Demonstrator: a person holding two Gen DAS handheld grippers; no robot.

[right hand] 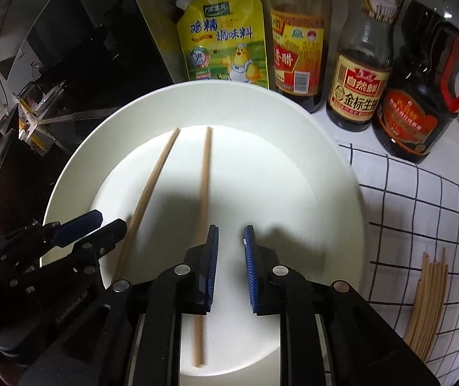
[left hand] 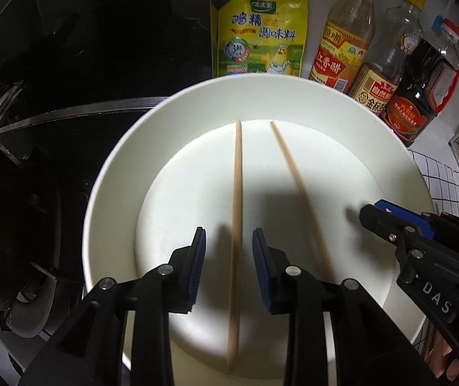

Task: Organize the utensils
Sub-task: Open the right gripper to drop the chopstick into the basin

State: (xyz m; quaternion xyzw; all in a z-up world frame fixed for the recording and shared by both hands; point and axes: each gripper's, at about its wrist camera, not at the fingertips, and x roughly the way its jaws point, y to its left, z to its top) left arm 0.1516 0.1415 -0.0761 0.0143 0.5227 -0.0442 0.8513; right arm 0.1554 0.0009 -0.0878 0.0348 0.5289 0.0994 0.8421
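Two wooden chopsticks lie apart on a white plate (left hand: 117, 177), tips pointing away from me. My left gripper (left hand: 228, 234) hovers over the near end of the left chopstick (left hand: 236, 193). Its blue pads stand apart on either side of the stick without pressing on it. The right chopstick (left hand: 297, 186) is slightly blurred. In the right wrist view that chopstick (right hand: 204, 177) runs under the left finger of my right gripper (right hand: 231, 230), which is open with only bare plate (right hand: 326, 160) in its gap. The other chopstick (right hand: 147, 199) lies beside the left gripper (right hand: 107, 222).
Behind the plate stand a yellow seasoning pouch (left hand: 258, 32) and three sauce bottles (right hand: 358, 74). A bundle of several chopsticks (right hand: 429, 305) lies on a white checked cloth (right hand: 422, 209) to the right. A black stove top (left hand: 68, 48) fills the left side.
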